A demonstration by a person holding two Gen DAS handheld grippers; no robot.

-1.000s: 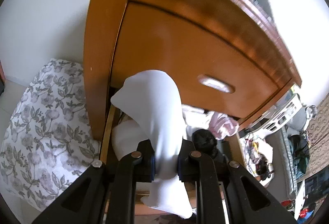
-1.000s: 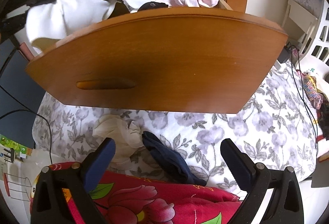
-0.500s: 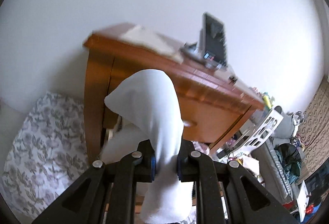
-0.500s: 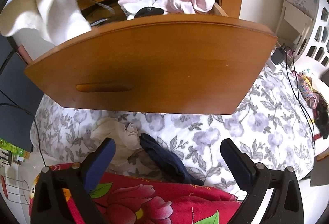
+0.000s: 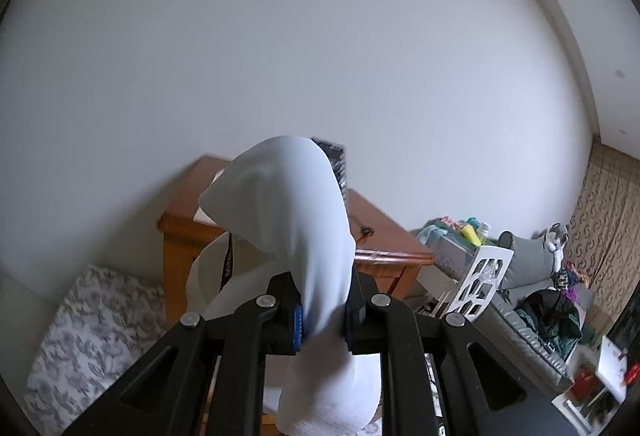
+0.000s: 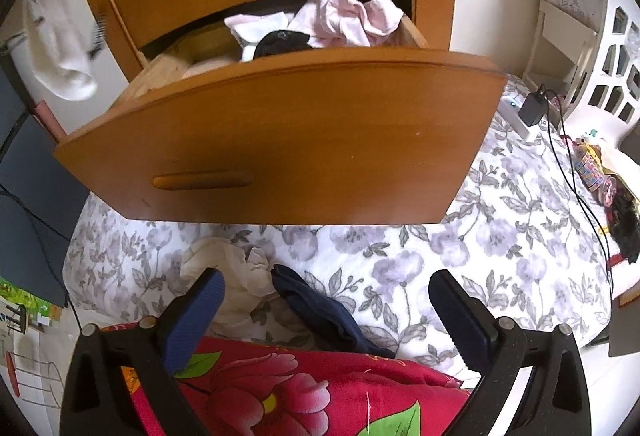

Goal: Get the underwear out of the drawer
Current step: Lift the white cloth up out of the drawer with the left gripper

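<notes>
Left tongs (image 5: 323,320) clamped on white underwear (image 5: 296,220), lifted clear above the dresser (image 5: 384,236); right tongs (image 6: 326,310) apart, empty, over the floral bed (image 6: 500,236). Next move, likely: lay it beside the cream (image 6: 236,276) and navy garments (image 6: 324,312). Open drawer (image 6: 280,140) holds pink (image 6: 348,18), white, black items.

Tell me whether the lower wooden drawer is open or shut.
Open: the lower wooden drawer is pulled out, with pink clothing and black clothing visible inside.
</notes>
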